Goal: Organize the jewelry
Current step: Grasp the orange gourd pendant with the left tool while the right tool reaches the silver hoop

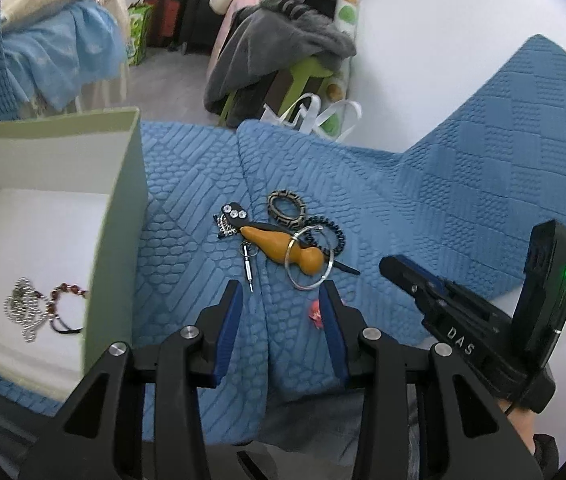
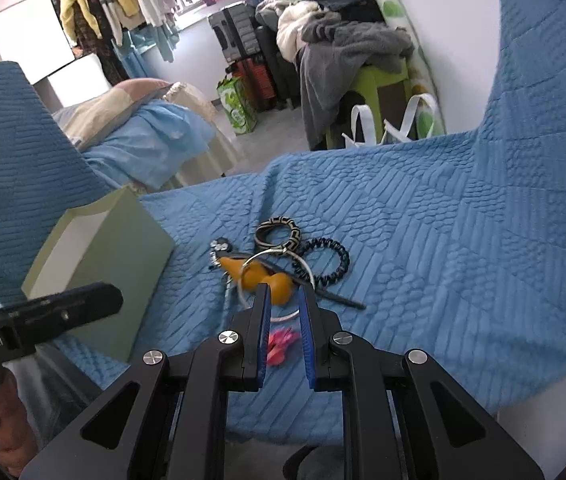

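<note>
Both grippers hover over a jewelry pile (image 1: 283, 240) on the blue quilt (image 1: 443, 184): left gripper (image 1: 281, 296) open and empty, right gripper (image 2: 283, 296) narrowly parted, gripping nothing, beside the green box (image 1: 123, 200).

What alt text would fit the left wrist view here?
The left gripper, open and empty, hangs over a blue quilted cover strewn with jewelry: an orange gourd-shaped pendant, a silver bangle and a patterned ring bracelet. At left, an open box holds a silver chain and a red bead bracelet.
</note>
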A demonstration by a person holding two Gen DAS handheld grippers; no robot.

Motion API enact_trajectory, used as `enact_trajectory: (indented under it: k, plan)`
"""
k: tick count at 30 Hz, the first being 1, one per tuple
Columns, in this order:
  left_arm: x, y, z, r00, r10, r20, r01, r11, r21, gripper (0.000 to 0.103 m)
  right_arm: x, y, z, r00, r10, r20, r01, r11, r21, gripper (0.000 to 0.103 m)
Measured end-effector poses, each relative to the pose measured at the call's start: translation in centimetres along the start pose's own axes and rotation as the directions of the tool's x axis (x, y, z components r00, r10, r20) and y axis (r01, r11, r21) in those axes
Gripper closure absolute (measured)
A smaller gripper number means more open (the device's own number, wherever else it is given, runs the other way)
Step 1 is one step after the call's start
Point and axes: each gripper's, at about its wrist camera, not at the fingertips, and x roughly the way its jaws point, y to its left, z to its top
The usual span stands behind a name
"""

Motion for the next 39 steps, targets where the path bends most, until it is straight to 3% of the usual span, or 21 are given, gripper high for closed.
enact_trajectory:
  k: [7, 13, 19, 23, 26, 39]
  plan:
    - [3.6, 1.0, 1.0, 0.999, 0.027, -0.042, -0.029, 0.999, -0.044, 0.068, 5.3, -1.1, 1.2, 0.994, 0.016, -0.105, -0.02, 0.999, -0.035, 0.085]
    - [5.6, 1.5, 1.6, 0.997, 0.034, -0.07, -0.039, 0.997, -0.069, 0.068, 7.9, -1.2, 1.6, 0.987, 0.017, -0.158, -0.027, 0.998, -0.064, 0.085]
    - [6.4, 1.7, 1.7, 0.997, 0.027, -0.079, -0.033, 0.997, -0.076, 0.068, 9.3, -1.6, 1.9, 0.978, 0.07, -0.198, -0.077, 0.997, -0.029, 0.084]
    - [6.9, 1.9, 1.6, 0.996, 0.032, -0.086, -0.039, 0.996, -0.085, 0.068, 9.7, -0.9, 2.1, 0.978, 0.079, -0.191, -0.091, 0.995, -0.052, 0.086]
    - [7.1, 1.8, 1.7, 0.996, 0.026, -0.084, -0.034, 0.995, -0.095, 0.068, 9.5, -0.9, 2.2, 0.98, 0.077, -0.182, -0.088, 0.995, -0.056, 0.096]
    - [7.4, 1.6, 2.2, 0.997, -0.02, -0.07, 0.009, 0.987, -0.157, 0.067, 5.8, -3.7, 1.8, 0.985, 0.151, -0.085, -0.148, 0.988, 0.045, 0.098]
